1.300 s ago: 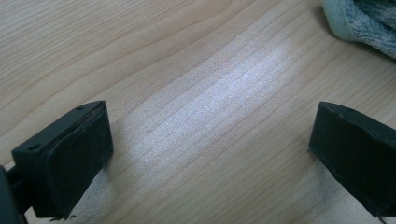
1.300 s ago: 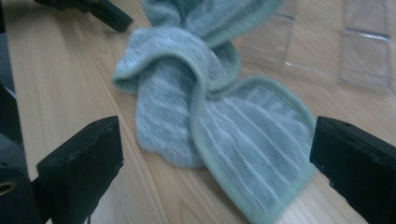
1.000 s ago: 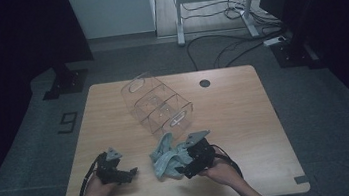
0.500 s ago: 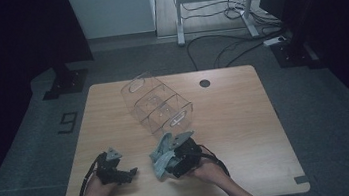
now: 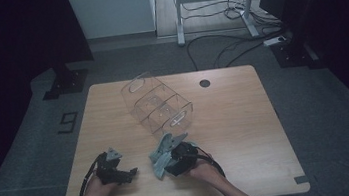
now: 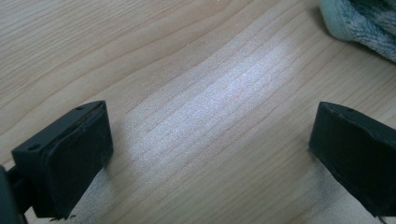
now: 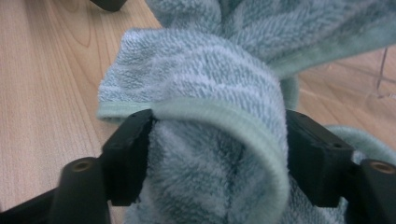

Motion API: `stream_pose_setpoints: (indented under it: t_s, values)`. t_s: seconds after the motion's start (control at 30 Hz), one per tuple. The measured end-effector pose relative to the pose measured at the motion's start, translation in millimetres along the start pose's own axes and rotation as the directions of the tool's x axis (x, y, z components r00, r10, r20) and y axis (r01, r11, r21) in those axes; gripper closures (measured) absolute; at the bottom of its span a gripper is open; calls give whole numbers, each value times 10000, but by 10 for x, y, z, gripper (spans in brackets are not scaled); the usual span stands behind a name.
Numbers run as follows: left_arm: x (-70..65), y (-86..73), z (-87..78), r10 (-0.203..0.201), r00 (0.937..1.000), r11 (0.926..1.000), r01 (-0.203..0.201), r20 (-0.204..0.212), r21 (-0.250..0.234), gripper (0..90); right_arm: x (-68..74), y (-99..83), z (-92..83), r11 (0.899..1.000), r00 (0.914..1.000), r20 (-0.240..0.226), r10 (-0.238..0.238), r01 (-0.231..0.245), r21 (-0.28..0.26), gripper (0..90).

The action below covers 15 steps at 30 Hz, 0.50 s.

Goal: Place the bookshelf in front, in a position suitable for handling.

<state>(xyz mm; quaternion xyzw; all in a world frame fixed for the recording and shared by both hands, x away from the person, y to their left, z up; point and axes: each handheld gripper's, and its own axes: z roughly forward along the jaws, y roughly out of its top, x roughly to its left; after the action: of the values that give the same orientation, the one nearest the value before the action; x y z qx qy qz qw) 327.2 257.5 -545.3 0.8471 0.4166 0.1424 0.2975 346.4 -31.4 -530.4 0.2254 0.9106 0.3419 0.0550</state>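
- Pale wood of the table (image 5: 247, 134) carries all items; a clear plastic organiser (image 5: 158, 106) with several compartments lies tilted on its side past the middle, well clear of the near edge.
- The grey-green terry towel (image 5: 162, 155) lies bunched at the near edge, between the two hands and just short of the organiser.
- The right gripper (image 7: 217, 154) is set around a thick fold of the towel; its jaws have just been closing, and both pads are seen against the pile, partly closed on it.
- The grip is judged soft: closing should be finished until the hemmed edge is pinched firmly before any lift, otherwise the fold may slip out.
- A slow, straight lift is advised, so that the hanging part is not dragged into the organiser.
- The left gripper (image 6: 210, 154) rests wide open over bare wood, nothing between its jaws; the towel's corner (image 6: 362, 25) is near, and could be taken there for a two-point hold.
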Motion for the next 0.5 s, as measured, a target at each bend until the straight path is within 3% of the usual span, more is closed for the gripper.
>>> stream_pose_setpoints:
  t_s: [0.1, 0.2, 0.5]
  values:
    - [0, 0, -1, 1, 10000, 10000, -1, 4, 4, 0, -2, -8, -4, 9995, 9996, -51, 290, -290, 117, 420]
    - [-2, -1, 0, -9, 10000, 10000, 9, -5, -6, 0, 12, -4, -21, 9995, 9997, 7, 253, -253, 177, 493]
    - [-3, -2, -1, 2, 10000, 10000, -2, 6, -8, 0, 66, 27, -80, 10000, 10000, 53, 24, -24, 48, 525]
